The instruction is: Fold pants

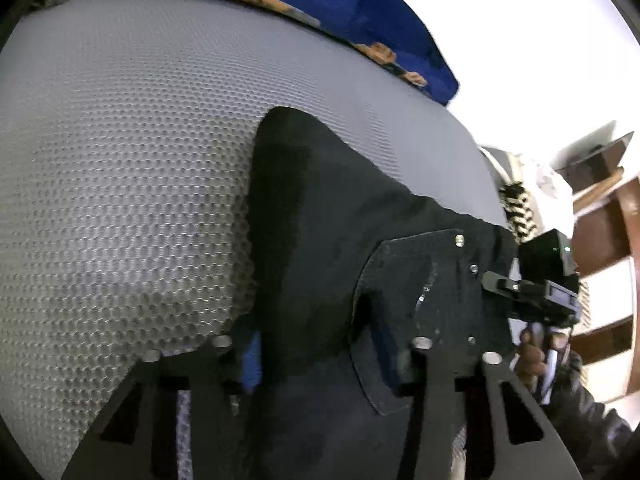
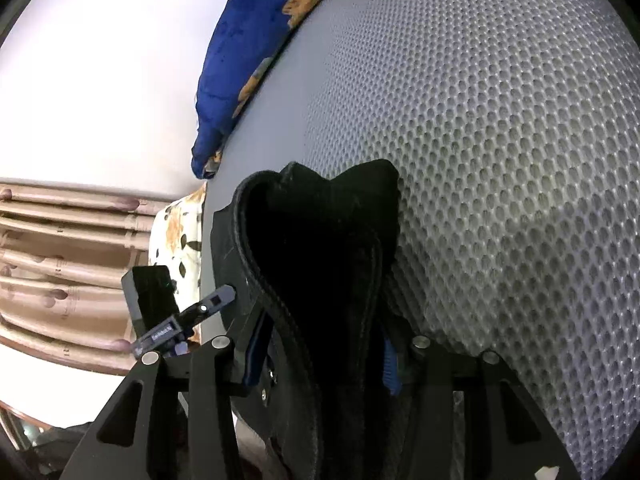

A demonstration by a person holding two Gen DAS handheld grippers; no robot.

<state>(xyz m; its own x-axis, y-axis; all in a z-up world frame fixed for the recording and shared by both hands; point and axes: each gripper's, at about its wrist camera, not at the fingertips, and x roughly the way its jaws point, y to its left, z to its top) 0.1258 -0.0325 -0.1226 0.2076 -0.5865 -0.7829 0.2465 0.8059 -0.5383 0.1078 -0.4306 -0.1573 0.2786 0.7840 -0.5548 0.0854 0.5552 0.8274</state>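
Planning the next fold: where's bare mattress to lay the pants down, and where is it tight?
Free: the grey mesh mattress between the black pants and the blue floral blanket; in the right wrist view, the mesh right of the pants. Crowded: the mattress edge, where both claws hold the pants.

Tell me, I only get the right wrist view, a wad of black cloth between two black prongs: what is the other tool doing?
Observer: The left gripper has the same black pants between its fingers, over the grey mesh surface.
Operator: Which part of the pants is that?
Observer: The seat. A back pocket with small metal rivets lies by one of those fingers.
Operator: And who holds my tool?
Observer: A hand in a dark sleeve grips the handle of the right gripper.
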